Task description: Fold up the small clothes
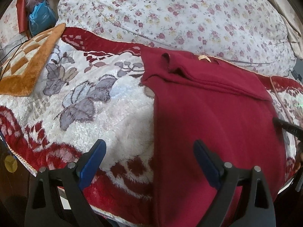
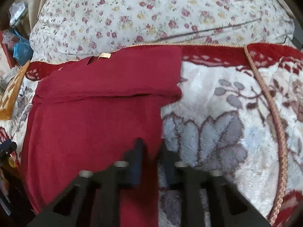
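A dark red garment [image 1: 214,113] lies flat on a fluffy red-and-white floral blanket [image 1: 117,113], its collar label [image 1: 203,58] at the far end and its sleeves folded across the upper part. My left gripper [image 1: 149,151] is open and empty, hovering over the garment's left edge near the bed front. In the right wrist view the garment [image 2: 90,124] fills the left half. My right gripper [image 2: 151,147] straddles the garment's right edge with its jaws narrowly apart; the fingers are blurred. The right gripper's finger tip [image 1: 284,125] shows in the left wrist view.
A floral white duvet [image 1: 180,13] is heaped behind the garment. An orange checkered mat [image 1: 28,62] lies at the far left, with a blue bag [image 1: 39,19] and clutter beyond it. The blanket's corded edge [image 2: 272,102] runs at the right. The bed's front edge is just below the grippers.
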Action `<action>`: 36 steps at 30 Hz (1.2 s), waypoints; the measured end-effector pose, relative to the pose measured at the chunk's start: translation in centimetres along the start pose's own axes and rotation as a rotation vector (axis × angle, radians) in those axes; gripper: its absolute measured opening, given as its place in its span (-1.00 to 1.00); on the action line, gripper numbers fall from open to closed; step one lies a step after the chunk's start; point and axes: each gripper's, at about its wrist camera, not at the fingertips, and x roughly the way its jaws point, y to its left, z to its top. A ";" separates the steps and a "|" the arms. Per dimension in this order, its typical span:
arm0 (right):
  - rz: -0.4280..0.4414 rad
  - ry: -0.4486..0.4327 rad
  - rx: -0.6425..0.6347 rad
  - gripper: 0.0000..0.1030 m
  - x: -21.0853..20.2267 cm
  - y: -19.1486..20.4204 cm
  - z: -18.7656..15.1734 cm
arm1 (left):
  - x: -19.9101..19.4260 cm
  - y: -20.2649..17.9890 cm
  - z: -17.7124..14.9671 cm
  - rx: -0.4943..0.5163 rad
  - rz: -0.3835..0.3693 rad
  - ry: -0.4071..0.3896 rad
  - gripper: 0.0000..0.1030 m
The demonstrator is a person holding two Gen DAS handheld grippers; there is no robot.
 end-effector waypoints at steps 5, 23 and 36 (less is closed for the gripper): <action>0.038 0.025 0.062 -0.81 -1.0 -1.2 -0.5 | -1.0 0.6 -1.6 -0.011 -0.067 0.034 0.80; 0.230 0.352 -0.007 0.54 -4.8 -0.9 -13.9 | 0.4 1.1 -10.7 0.031 -0.153 0.270 0.80; 0.402 0.298 -0.008 0.60 -5.0 0.2 -14.1 | 1.8 0.5 -11.9 0.019 -0.195 0.332 0.80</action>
